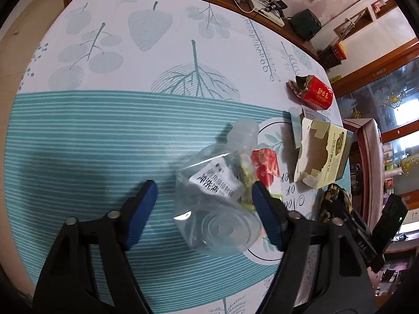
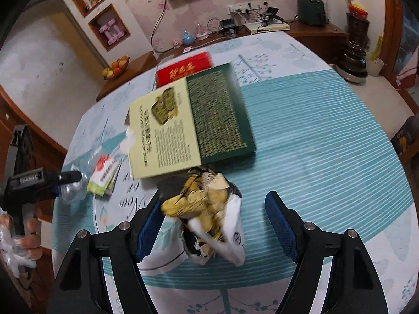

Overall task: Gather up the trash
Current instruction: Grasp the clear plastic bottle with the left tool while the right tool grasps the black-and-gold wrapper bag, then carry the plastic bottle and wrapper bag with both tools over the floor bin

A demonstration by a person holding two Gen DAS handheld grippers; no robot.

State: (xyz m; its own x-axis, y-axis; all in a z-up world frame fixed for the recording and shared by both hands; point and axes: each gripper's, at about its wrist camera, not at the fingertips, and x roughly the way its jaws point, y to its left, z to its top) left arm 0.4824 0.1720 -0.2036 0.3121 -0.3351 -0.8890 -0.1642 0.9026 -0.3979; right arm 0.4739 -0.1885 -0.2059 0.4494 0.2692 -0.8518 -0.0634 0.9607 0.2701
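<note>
Left wrist view: left gripper (image 1: 205, 216) wide around the clear plastic bottle (image 1: 217, 196), light, slippery, crushable; grip mid-body. Right gripper (image 2: 214, 231) wide astride a crumpled wrapper (image 2: 209, 209), probably soft.

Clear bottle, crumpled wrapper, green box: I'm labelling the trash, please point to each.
Clear bottle (image 1: 209, 198), left wrist view, on its transparent body below the label.
Crumpled wrapper (image 2: 207, 209), right wrist view, on its yellow crumpled middle.
Green box (image 2: 220, 115), right wrist view, on its dark green top face.
</note>
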